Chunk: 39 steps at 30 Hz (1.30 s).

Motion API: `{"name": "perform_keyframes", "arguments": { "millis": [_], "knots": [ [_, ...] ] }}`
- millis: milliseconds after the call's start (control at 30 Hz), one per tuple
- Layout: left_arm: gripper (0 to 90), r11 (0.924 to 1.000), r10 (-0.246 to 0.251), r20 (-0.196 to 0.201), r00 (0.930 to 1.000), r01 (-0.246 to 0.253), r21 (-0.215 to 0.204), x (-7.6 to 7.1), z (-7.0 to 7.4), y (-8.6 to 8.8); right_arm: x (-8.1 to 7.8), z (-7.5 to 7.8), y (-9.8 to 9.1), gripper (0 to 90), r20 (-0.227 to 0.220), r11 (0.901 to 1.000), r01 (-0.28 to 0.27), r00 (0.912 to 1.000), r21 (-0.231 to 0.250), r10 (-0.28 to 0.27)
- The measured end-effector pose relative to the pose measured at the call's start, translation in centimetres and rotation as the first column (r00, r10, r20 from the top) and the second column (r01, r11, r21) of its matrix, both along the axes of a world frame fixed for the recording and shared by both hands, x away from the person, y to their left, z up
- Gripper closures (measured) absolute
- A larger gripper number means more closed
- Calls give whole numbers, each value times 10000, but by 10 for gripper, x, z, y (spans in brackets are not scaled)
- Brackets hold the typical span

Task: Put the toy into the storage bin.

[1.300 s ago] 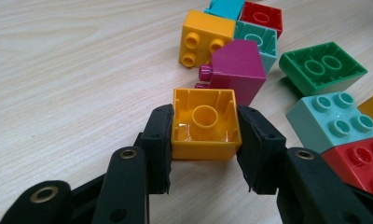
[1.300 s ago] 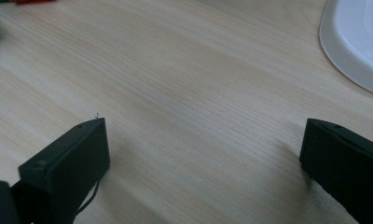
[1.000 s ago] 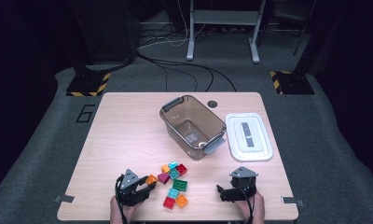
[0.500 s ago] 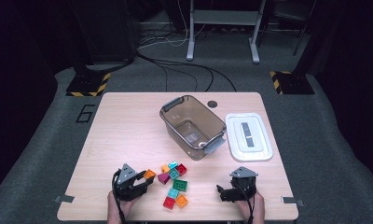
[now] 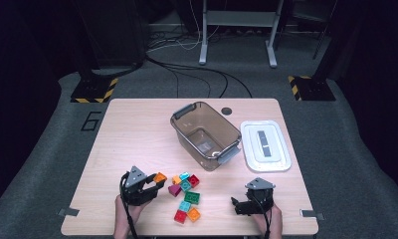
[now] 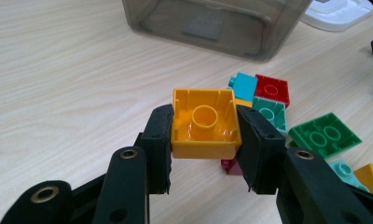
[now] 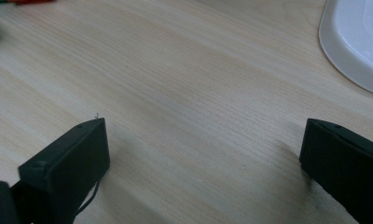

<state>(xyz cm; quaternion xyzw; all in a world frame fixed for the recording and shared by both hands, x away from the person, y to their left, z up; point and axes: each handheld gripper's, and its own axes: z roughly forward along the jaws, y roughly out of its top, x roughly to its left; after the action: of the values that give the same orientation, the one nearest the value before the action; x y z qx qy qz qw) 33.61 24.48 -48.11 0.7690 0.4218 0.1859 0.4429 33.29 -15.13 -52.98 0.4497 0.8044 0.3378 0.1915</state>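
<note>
While the left tool point(image 6: 204, 154) is clamping an orange brick point(image 6: 204, 122) between both pads, hollow underside facing the camera, the brick is sitting clear of the bench point(image 5: 132, 134), near its front edge, left of centre. High view is showing the same left tool point(image 5: 154, 185) with the orange brick point(image 5: 160, 177) at its tips, just left of the loose pile. Right tool point(image 7: 203, 154) is resting near the front right corner with jaws spread wide, nothing between them, bare wood under it; in the high view the right tool point(image 5: 237, 205) is pointing left toward the pile, well apart from it.

Pile is lying just beyond and right of the held brick: magenta brick point(image 5: 174, 189), red brick at the front point(image 5: 180, 216), orange one beside it point(image 5: 193, 214), teal brick point(image 5: 185, 205), green plate point(image 5: 192, 197), further back a red brick point(image 5: 193, 180) and a light-blue one point(image 5: 184, 176). Left gripper view is giving the green plate point(image 6: 324, 136), red brick point(image 6: 272, 88) and light-blue one point(image 6: 244, 86) close-up.

Further back, a clear smoky bin point(image 5: 205, 134) is standing open around the bench centre, rotated off-square. White lid point(image 5: 265, 146) is lying flat just right of the bin, near the right edge, apart from it. Small dark hole point(image 5: 226, 110) is sitting near the far edge.
</note>
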Motion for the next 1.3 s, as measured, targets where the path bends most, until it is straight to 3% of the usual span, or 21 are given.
{"name": "perform_keyframes", "arguments": {
  "millis": [400, 1033, 1300],
  "knots": [
    [586, 9996, -161, 241, 9996, 155, 246, 15, 18, 0, 0, 0, 0, 5, 4, 10000, 7, 10000, -14, -7],
    [586, 9989, -400, 466, 9981, 388, 269, 36, 43, -4, 0, 0, 0, 5, 4, 10000, 8, 10000, -11, -8],
    [586, 9972, -549, 419, 9976, 527, 522, 47, 53, -8, 0, 0, 0, 5, 8, 10000, 6, 10000, -12, -6]
  ]
}}
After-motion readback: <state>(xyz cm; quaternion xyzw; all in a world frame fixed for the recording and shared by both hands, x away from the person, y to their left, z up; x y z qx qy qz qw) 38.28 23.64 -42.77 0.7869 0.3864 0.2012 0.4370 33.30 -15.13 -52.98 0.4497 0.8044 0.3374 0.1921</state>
